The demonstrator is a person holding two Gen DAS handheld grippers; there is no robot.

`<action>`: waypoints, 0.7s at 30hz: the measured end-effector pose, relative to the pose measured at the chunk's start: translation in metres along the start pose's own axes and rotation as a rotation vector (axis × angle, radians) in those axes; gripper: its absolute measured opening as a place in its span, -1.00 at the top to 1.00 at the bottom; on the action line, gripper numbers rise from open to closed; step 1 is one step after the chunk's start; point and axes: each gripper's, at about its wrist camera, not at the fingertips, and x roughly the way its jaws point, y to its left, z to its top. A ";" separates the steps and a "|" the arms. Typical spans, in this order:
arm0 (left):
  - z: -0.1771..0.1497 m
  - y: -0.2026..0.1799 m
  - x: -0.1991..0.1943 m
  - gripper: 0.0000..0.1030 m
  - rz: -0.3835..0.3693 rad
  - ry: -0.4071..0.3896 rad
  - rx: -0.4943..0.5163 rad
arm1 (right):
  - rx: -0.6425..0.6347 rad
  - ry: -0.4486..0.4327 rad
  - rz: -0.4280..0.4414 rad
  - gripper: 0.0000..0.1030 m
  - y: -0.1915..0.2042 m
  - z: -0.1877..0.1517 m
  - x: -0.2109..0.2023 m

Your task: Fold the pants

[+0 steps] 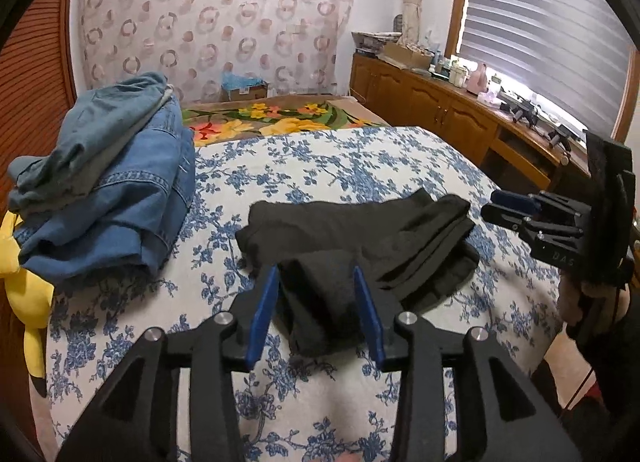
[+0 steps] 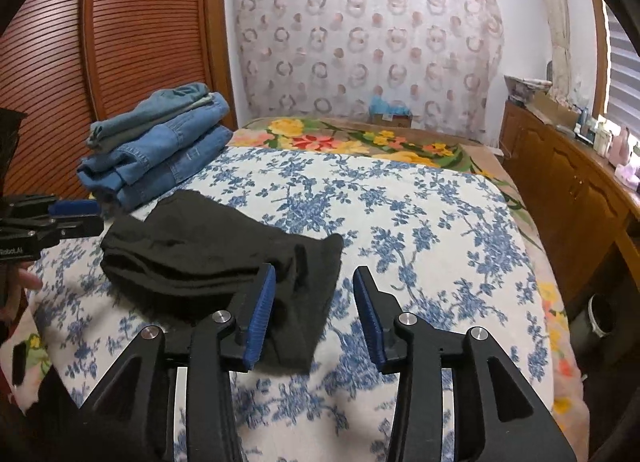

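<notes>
The black pants [image 1: 352,246] are lying in a compact folded bundle on the bed [image 1: 360,158], on the blue-flowered cover near its front edge. A stack of folded jeans [image 1: 108,182] is sitting well apart from them, toward the far left corner by the slatted door.

The left tool [image 1: 316,314] is hovering over the near end of the bundle with its jaws apart. Cloth is showing between the blue pads [image 1: 262,314], but they are not pressing on it. The right tool [image 2: 314,312] is standing apart as well. Its left pad is sitting over the near corner of the pants and its right pad over bare cover, and nothing is gripped. In the left view the right tool is also appearing off the bundle's right end, clear of the cloth.

Judging from this, the folding step seems to be finishing: the pants are already doubled over several times and both tools are letting go. The layers are looking a bit uneven, with one flap sticking out toward the camera.

What the next move is calling for depends on how neat a result is wanted. Either the loose flap is needing a tuck or a smoothing press, or the bundle is ready for lifting onto the jeans. Lifting would be asking both tools to close on opposite ends and pinch through all layers, so the fold does not slide open.
</notes>
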 end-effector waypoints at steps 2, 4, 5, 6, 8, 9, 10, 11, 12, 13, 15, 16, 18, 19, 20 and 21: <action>-0.005 -0.003 0.001 0.21 0.005 0.008 0.012 | -0.012 0.001 0.003 0.16 0.002 -0.003 -0.003; -0.011 -0.005 0.003 0.18 0.008 0.021 0.021 | -0.025 0.012 0.014 0.13 0.003 -0.007 -0.004; -0.014 -0.005 0.005 0.16 0.006 0.025 0.022 | -0.031 0.017 0.016 0.13 0.004 -0.008 -0.004; -0.018 -0.005 0.007 0.14 0.001 0.034 0.021 | -0.039 0.022 0.018 0.12 0.006 -0.010 -0.003; -0.023 -0.004 0.012 0.13 0.002 0.051 0.018 | -0.053 0.035 0.026 0.11 0.009 -0.012 0.000; -0.024 -0.003 0.015 0.11 0.005 0.058 0.017 | -0.060 0.043 0.031 0.10 0.010 -0.014 0.002; -0.026 -0.002 0.017 0.11 0.005 0.061 0.014 | -0.063 0.049 0.033 0.09 0.011 -0.015 0.004; -0.027 -0.001 0.020 0.09 0.004 0.070 0.010 | -0.065 0.056 0.038 0.09 0.012 -0.016 0.006; -0.028 -0.001 0.021 0.08 0.003 0.076 0.010 | -0.068 0.064 0.042 0.08 0.012 -0.016 0.008; -0.029 -0.001 0.023 0.08 0.003 0.082 0.012 | -0.073 0.076 0.048 0.07 0.013 -0.017 0.012; -0.030 -0.001 0.028 0.06 0.008 0.096 0.016 | -0.081 0.092 0.048 0.06 0.014 -0.018 0.016; -0.030 -0.001 0.029 0.06 0.009 0.100 0.018 | -0.086 0.102 0.048 0.06 0.014 -0.019 0.018; -0.030 -0.001 0.029 0.04 0.010 0.102 0.021 | -0.093 0.112 0.048 0.06 0.014 -0.018 0.021; -0.030 -0.001 0.029 0.03 0.010 0.101 0.018 | -0.096 0.114 0.048 0.05 0.014 -0.018 0.021; -0.031 -0.001 0.028 0.02 0.008 0.099 0.015 | -0.100 0.114 0.051 0.05 0.014 -0.018 0.021; -0.031 0.000 0.028 0.01 0.005 0.096 0.014 | -0.104 0.114 0.053 0.05 0.014 -0.018 0.021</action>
